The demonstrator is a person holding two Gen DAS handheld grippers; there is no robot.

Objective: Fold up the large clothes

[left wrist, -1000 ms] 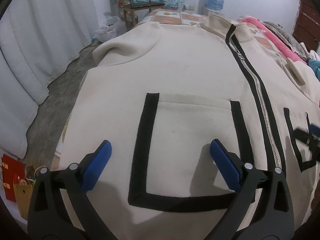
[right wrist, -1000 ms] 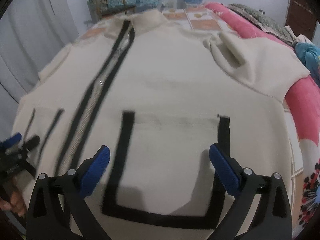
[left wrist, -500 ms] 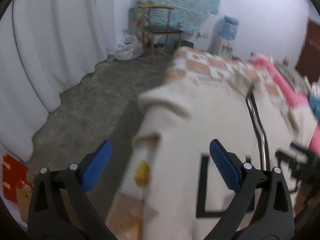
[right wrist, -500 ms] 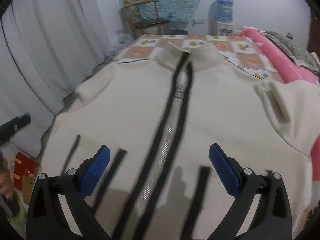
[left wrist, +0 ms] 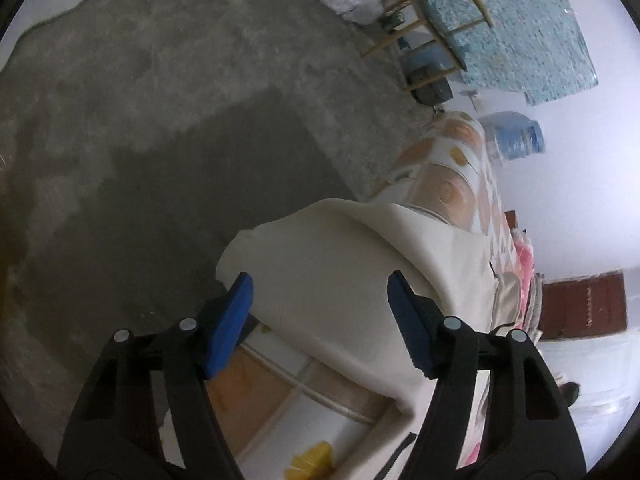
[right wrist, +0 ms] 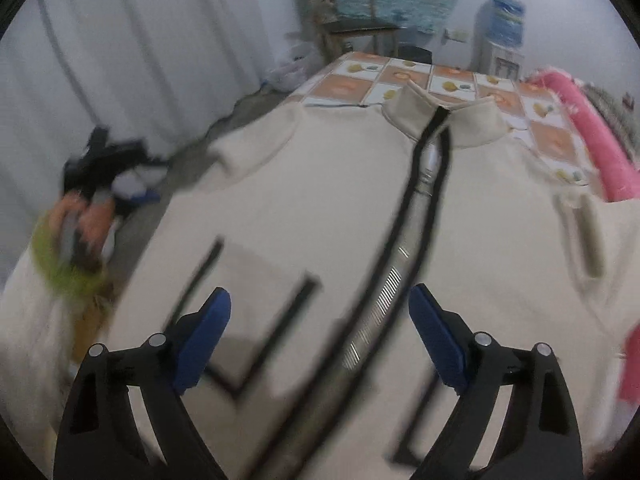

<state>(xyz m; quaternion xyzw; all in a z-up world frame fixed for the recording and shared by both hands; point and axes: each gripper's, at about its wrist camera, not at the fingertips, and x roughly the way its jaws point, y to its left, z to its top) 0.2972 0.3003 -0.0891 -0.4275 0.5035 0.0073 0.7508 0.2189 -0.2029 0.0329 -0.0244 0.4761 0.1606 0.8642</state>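
A large cream zip jacket [right wrist: 328,208] with black trim lies spread front-up on the bed, collar at the far end, zip running down the middle. Its folded left sleeve [left wrist: 340,276] hangs over the bed's left edge. My left gripper [left wrist: 320,320] is open and empty, tilted, with the sleeve between its blue pads, apart from them. It also shows blurred at the left of the right wrist view [right wrist: 108,160]. My right gripper [right wrist: 320,336] is open and empty above the jacket's lower front, by the zip.
The bed's tiled-pattern sheet [right wrist: 360,80] shows beyond the collar. A pink blanket [right wrist: 592,136] lies along the right side. Grey concrete floor [left wrist: 160,140] is left of the bed. A wooden chair [right wrist: 348,24], a water bottle [right wrist: 506,20] and white curtains [right wrist: 120,60] stand behind.
My left gripper swung left off the jacket's pocket to the sleeve at the bed's edge and tilted. My right gripper shifted left from the right pocket to the zip.
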